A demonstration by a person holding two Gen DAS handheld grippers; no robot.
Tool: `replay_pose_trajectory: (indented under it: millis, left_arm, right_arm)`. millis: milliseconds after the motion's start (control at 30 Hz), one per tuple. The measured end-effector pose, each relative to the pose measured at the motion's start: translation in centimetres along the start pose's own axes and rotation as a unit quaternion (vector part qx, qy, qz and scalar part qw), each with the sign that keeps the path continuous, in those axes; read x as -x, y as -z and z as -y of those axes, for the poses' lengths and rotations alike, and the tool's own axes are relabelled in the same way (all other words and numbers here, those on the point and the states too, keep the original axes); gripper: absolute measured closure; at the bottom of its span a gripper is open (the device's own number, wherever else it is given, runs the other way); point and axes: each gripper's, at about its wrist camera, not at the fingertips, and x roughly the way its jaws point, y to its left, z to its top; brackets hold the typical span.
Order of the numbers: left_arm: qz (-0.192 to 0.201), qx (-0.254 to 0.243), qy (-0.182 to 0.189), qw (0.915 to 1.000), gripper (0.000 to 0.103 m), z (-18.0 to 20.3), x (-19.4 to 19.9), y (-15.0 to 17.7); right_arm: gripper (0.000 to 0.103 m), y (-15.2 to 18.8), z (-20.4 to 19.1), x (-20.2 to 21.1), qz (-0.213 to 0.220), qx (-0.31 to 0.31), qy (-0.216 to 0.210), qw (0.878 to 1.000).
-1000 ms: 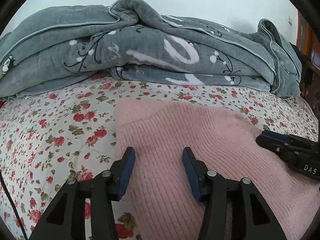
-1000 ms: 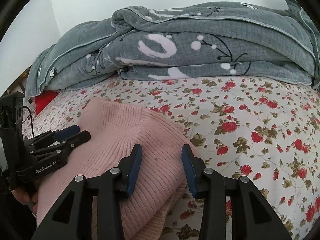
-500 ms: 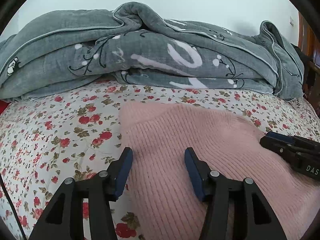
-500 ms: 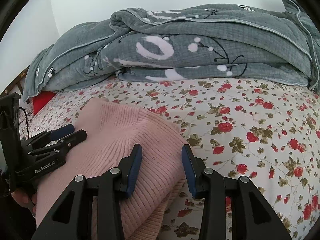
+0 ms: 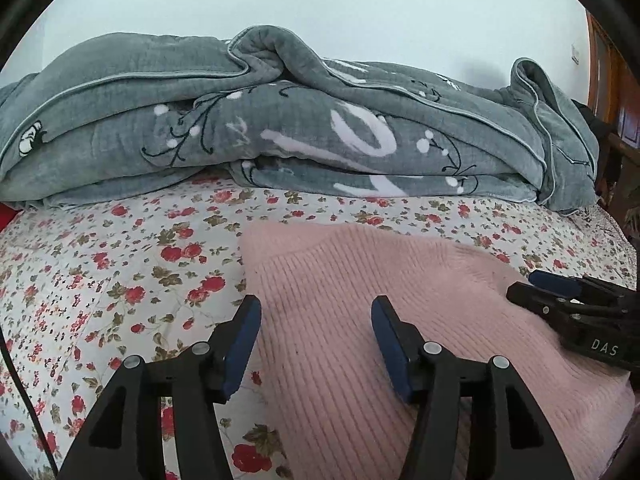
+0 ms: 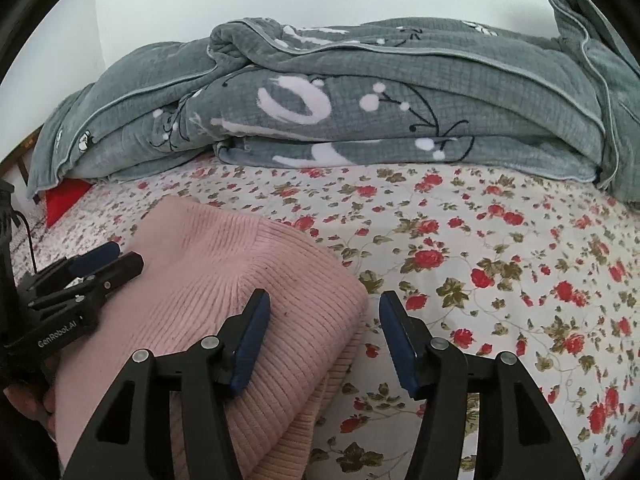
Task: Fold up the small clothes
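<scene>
A folded pink knit sweater [image 5: 400,320] lies on the floral bedsheet [image 5: 120,280]. My left gripper [image 5: 316,312] hovers over the sweater's left edge. Its jaws are opening, and the knit lies below and between them with neither pad pressing on it. In the right wrist view my right gripper [image 6: 325,304] straddles the sweater [image 6: 224,272] at its folded right edge. Its jaws are opening too, clear of the cloth. Each gripper shows in the other's view: the right gripper [image 5: 560,296] rests on the knit at the right, the left gripper [image 6: 104,260] at the left.
A bunched grey blanket [image 5: 300,128] with white and black markings runs along the back of the bed against a white wall. A red item [image 6: 64,200] peeks out under it at the left. Wooden furniture [image 5: 616,92] stands at the far right. A hand [image 6: 28,400] holds the left gripper.
Both pairs of jaws have widened, the right one more, and its pads have come off the sweater's folded edge. Both views have tipped slightly; the sweater lies where it was.
</scene>
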Motion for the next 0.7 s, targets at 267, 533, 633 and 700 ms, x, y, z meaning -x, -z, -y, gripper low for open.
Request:
replay_pose_trajectory:
  millis: [267, 533, 633, 700]
  left_arm:
    - [0.007, -0.004, -0.004, 1.0000, 0.046, 0.3, 0.3, 0.0]
    - [0.006, -0.004, -0.008, 0.9999, 0.046, 0.4, 0.3, -0.1]
    - [-0.002, -0.011, -0.005, 0.9999, 0.046, 0.4, 0.4, -0.4]
    - [-0.013, -0.029, -0.002, 0.9995, 0.046, 0.9, 1.4, -0.4]
  right_arm:
    - [0.047, 0.0, 0.1, 0.0, -0.001, -0.001, -0.001, 1.000]
    - [0.046, 0.0, 0.3, 0.4, 0.003, -0.008, -0.002, 1.000]
    - [0.046, -0.1, 0.5, 1.3, 0.016, -0.007, -0.015, 1.000]
    - [0.046, -0.3, 0.3, 3.0, 0.038, 0.001, -0.028, 0.999]
